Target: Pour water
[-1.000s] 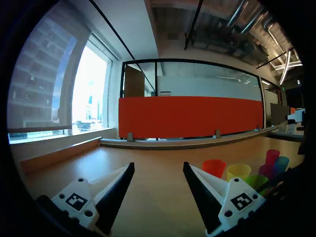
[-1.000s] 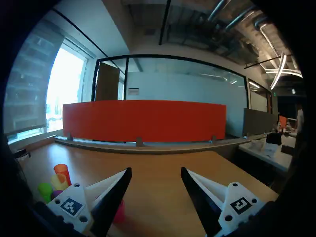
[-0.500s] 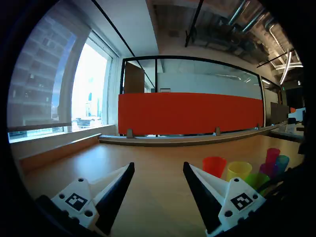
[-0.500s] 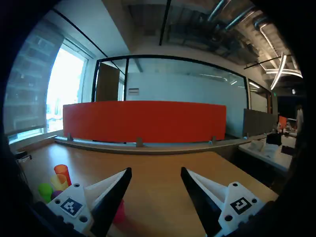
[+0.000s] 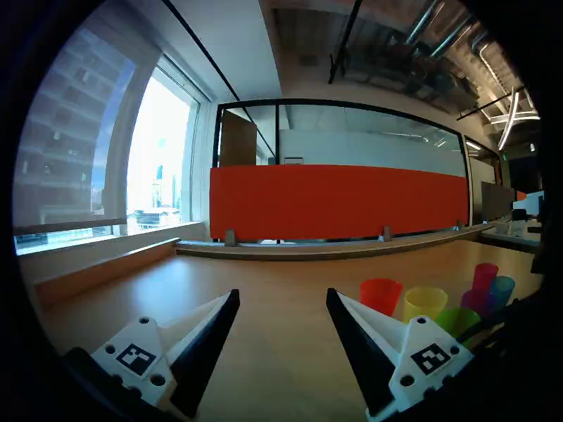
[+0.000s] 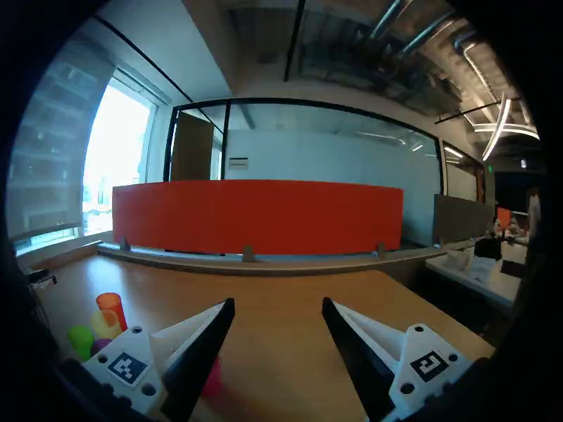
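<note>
both grippers [image 5: 282, 291] [image 6: 278, 300]: jaws wide apart, empty

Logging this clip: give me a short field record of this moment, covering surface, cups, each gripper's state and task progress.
surface: wooden table
cups: orange cup, yellow cup, green cup, pink cup, blue cup, clustered together on the table
left gripper: fingers open, holding nothing
right gripper: fingers open, holding nothing
backdrop: orange partition
progress: no cup grasped yet
</note>
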`<move>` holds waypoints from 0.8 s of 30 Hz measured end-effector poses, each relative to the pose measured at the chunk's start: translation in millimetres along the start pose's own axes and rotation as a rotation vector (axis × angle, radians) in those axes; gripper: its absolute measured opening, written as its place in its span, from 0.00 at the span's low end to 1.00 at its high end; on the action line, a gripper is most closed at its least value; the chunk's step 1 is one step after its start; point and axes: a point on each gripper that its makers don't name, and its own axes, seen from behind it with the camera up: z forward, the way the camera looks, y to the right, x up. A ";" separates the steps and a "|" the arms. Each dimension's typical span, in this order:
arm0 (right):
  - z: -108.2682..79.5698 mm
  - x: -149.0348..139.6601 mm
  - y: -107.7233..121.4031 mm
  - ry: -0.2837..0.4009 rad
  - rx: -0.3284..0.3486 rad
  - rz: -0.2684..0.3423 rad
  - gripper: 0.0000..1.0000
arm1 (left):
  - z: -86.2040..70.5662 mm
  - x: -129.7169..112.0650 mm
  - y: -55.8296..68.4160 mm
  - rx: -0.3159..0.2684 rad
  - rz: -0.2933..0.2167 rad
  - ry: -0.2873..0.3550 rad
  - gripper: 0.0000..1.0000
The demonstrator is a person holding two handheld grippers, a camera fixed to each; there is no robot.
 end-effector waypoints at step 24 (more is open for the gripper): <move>5.9 -11.4 -3.8 0.072 0.010 -0.029 0.96 | 0.6 -1.6 0.0 0.001 0.001 -0.002 0.91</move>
